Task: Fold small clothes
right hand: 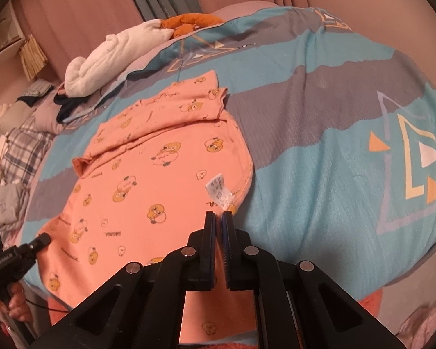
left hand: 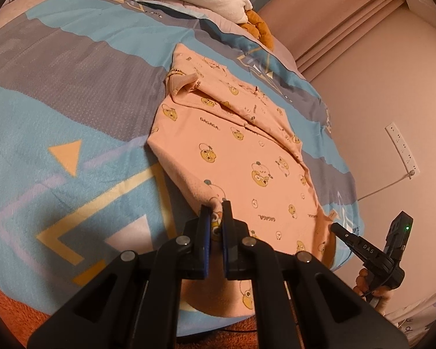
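Note:
A small pink garment printed with yellow cartoon figures lies flat on the blue and grey blanket, its sleeves folded across the far end. My left gripper is shut on the garment's near left hem corner, with fabric pinched between the blue pads. In the right wrist view the same pink garment reaches my right gripper, which is shut on the near right hem corner just below a white care label. Each gripper also shows in the other's view: the right gripper and the left gripper, both at the hem.
A white plush bundle and an orange soft toy lie at the far end of the bed. Plaid and grey clothes are heaped on the left. A power strip hangs on the wall. An orange rug lies below the bed edge.

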Demonstrator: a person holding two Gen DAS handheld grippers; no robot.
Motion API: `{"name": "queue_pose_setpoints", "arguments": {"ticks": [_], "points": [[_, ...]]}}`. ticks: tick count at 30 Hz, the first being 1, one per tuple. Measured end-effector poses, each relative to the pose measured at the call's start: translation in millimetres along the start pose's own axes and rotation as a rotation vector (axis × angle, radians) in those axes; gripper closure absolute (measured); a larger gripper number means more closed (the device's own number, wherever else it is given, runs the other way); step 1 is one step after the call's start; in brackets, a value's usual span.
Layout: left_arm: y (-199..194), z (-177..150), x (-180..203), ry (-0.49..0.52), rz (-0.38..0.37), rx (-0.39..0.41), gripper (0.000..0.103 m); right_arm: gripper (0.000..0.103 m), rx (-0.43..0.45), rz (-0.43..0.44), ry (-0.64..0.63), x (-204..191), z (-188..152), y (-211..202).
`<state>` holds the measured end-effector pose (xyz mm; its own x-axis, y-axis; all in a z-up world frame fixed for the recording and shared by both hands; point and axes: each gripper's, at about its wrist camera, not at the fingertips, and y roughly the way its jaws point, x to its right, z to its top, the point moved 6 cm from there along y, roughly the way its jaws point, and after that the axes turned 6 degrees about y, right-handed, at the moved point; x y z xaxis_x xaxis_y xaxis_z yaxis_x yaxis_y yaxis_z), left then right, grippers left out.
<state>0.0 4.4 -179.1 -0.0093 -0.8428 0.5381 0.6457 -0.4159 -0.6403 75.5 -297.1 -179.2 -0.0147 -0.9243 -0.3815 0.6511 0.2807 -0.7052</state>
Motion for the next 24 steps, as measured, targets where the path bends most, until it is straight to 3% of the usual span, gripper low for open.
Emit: {"name": "queue_pose_setpoints", "arguments": {"ticks": [17,24], "points": [[12.5,25.0,-3.1,-0.034,-0.024,0.003,0.097,0.097,0.088,0.024,0.012,-2.9,34.2,-1.5],[27.2,29.8,-10.8,-0.063,0.016,-0.020,0.097,0.097,0.073,0.024,0.007,-5.9,40.2,10.9]]}}
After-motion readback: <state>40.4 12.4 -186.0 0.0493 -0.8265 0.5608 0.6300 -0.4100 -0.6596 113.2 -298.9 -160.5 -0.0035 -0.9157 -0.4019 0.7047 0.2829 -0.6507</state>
